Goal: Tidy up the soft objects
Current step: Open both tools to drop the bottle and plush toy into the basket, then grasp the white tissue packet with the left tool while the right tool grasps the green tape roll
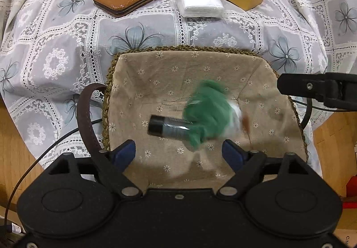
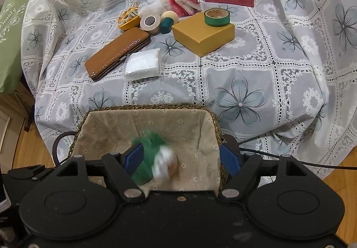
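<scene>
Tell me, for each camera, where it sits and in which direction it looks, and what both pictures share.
Left wrist: sits on the left gripper, looks steeply down into the lined basket, where a dark tube lies; its own open blue pads show, and the right gripper's black part at the right edge.
Right wrist: sits on the right gripper, looks down over the basket's near side; own pads show.
Shared: the blurred green soft object, the yellow box, the brown case.
</scene>
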Motion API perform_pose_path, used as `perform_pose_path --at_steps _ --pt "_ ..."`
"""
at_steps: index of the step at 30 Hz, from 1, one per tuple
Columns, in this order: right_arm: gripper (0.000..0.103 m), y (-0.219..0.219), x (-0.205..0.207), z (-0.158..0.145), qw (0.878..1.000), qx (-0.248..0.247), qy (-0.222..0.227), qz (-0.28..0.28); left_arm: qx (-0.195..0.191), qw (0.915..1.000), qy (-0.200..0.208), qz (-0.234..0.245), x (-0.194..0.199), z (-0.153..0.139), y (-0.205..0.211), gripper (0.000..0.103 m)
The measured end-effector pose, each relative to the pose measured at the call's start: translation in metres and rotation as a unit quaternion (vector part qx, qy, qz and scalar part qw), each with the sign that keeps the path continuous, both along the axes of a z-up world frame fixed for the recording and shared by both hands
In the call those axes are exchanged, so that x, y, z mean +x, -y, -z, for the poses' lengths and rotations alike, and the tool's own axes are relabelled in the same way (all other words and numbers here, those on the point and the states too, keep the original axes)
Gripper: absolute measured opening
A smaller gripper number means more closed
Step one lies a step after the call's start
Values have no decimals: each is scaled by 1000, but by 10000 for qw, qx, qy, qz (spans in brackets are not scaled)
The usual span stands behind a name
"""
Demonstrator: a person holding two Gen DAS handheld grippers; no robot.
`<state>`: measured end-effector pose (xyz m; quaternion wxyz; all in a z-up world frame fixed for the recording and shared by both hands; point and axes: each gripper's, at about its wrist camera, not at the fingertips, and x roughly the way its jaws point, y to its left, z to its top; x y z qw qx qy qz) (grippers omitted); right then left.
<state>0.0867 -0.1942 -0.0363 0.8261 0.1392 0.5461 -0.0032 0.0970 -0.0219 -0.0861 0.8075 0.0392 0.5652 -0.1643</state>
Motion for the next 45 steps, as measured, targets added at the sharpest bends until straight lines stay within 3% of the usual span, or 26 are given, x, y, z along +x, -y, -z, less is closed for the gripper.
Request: perform_pose_path --at_steps 26,45 --pt "76 12 12 10 9997 -69 -55 231 48 9997 211 -69 13 -9 3 81" --pt "77 60 95 6 9911 -653 785 852 144 9968 765 -193 83 -32 23 81"
